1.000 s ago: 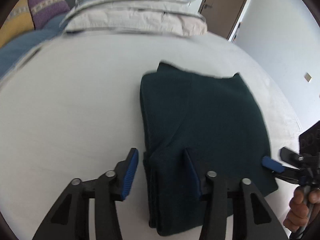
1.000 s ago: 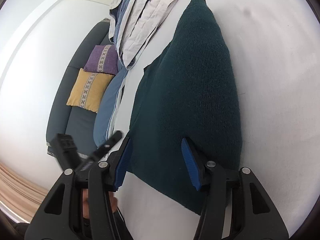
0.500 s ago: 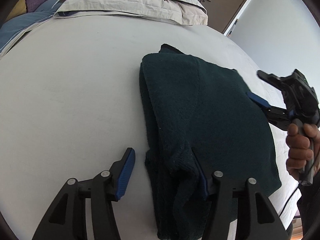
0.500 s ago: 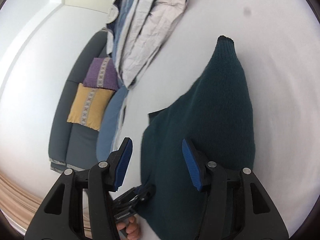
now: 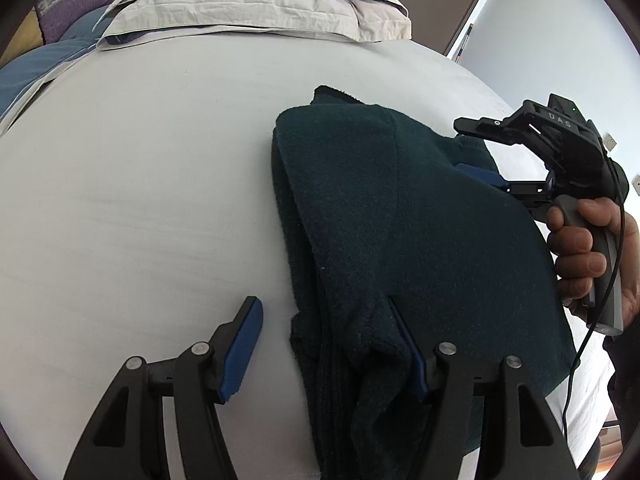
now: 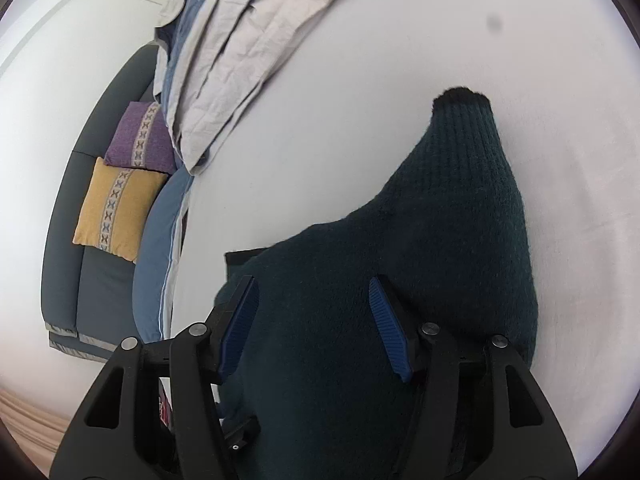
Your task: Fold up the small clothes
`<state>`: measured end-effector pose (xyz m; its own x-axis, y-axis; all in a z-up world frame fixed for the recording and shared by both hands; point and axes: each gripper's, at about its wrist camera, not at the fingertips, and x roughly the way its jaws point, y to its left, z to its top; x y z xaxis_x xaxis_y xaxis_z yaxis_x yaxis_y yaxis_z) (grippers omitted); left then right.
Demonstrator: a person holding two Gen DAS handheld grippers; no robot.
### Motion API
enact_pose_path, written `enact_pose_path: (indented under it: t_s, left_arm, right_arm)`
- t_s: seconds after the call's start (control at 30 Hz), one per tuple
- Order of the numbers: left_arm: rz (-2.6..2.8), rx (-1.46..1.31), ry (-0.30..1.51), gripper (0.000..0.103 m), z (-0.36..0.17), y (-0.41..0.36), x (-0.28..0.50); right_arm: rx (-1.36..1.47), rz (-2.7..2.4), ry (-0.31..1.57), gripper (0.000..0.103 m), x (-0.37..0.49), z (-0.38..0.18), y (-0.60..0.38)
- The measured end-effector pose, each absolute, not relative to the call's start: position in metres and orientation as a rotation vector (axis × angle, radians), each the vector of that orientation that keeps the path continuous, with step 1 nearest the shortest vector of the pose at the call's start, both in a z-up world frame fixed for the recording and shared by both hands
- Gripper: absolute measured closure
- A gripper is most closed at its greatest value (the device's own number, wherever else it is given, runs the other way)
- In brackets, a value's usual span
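The folded dark green knitted sweater (image 5: 400, 240) lies on the white bed sheet (image 5: 140, 180), below the stack of crumpled pale pillows (image 5: 260, 4). The left gripper (image 5: 328, 344) has just been opening; its jaws stand released, straddling the sweater's near folded edge without pinching it. The right gripper (image 6: 316, 324), carried in the person's hand (image 5: 580, 252), hovers over the sweater's far side, jaws parted, having just opened slightly, gripping nothing.

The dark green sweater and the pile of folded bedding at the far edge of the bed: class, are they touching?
Apart. The left wrist view shows a broad strip of bare white bed surface between the dark green sweater and the folded bedding.
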<state>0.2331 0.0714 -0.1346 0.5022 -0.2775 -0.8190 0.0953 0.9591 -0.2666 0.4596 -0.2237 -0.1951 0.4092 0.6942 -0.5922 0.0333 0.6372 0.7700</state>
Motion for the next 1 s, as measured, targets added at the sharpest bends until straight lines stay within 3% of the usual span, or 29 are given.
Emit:
enact_pose_path:
  t_s: [0.23, 0.4, 0.6, 0.8, 0.93, 1.0]
  left_arm:
    - [-0.221, -0.191, 1.023, 0.035, -0.135, 0.067, 0.235]
    - [-0.223, -0.193, 1.019, 0.035, -0.135, 0.068, 0.235]
    - [-0.219, -0.191, 1.015, 0.034, -0.136, 0.068, 0.233]
    - [-0.219, -0.204, 1.012, 0.034, -0.138, 0.07, 0.233]
    - [-0.231, -0.245, 1.004, 0.034, -0.135, 0.076, 0.231]
    - [-0.243, -0.308, 1.011, 0.034, -0.129, 0.088, 0.228]
  right_arm:
    - [0.824, 0.382, 1.014, 0.048, 0.454, -0.183, -0.244]
    - [0.867, 0.601, 0.931, 0.046, 0.4, -0.16, -0.24]
    - [0.797, 0.702, 0.893, 0.047, 0.343, -0.178, -0.237]
    - [0.778, 0.769, 0.881, 0.04, 0.295, -0.154, -0.241]
    - [0.707, 0.779, 0.993, 0.038, 0.268, -0.191, -0.233]
    - [0.718, 0.748, 0.984, 0.038, 0.255, -0.179, -0.243]
